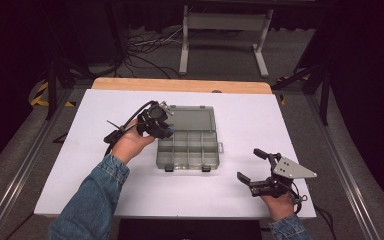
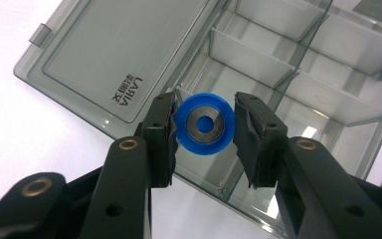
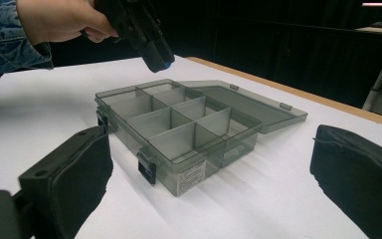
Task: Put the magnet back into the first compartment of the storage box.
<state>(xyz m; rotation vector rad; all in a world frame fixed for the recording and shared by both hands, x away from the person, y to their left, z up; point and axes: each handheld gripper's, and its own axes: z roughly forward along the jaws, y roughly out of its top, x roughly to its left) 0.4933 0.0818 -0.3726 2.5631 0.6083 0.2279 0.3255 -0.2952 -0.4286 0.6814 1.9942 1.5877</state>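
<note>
The room around the setup was dark, with black walls or drapes on both sides and a grey carpeted floor (image 1: 10,160). Beyond the far end of the table stood a pale metal stand (image 1: 224,37) on two legs, and loose black cables (image 1: 145,55) trailed over the floor near it. Metal rails (image 1: 342,165) ran along the floor on either side, with yellow-and-black tape (image 1: 42,95) at the left.

The table (image 1: 95,185) had a matte white top, with a strip of bare wood (image 1: 180,85) along its far edge.

Near the middle of the white surface lay a smoky clear organizer box (image 1: 188,150), lid (image 1: 190,119) swung fully open and lying flat on the table toward the far side. Its tray was split by dividers into several compartments, all of which looked bare, and two dark latches sat on its near wall.

A person's left arm in a denim sleeve (image 1: 92,200) reached in, holding the left gripper (image 2: 204,124) over the tray's far left corner, close to the hinge line. It was clenched on a blue ring (image 2: 204,125) with a grey metal centre, gripped by its rim between the two padded jaws; in the left gripper view the ring hung above the box where lid met tray.

The right gripper (image 1: 252,164) was held near the table's near right corner, well apart from the box, its jaws spread wide with nothing between them.
</note>
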